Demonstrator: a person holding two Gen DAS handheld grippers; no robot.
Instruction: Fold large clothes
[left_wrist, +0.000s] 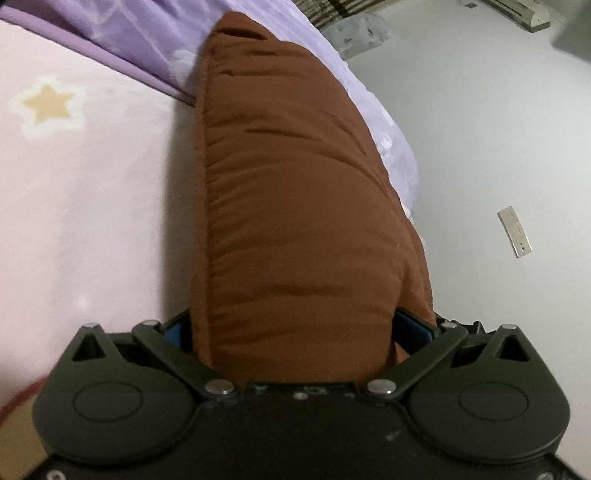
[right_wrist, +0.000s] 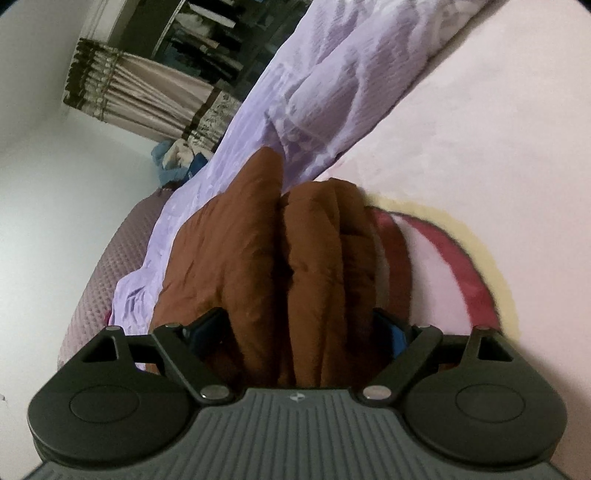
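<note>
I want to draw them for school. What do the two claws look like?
Both are matte black plastic. The left claw has two round discs, slanted link bars with silver rivets, triangular cut-outs and blue finger pads. The right claw looks the same, but has a grey ribbed plate with a tiny logo.

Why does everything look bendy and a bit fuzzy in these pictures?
Left wrist view: the fisheye lens curves the pink blanket and the wall; the brown padded garment is soft and slightly smeared, and the light is dim and even, without glare. Right wrist view: the curtain and purple sheet bow and tilt, and the corners go dark and blurry.
</note>
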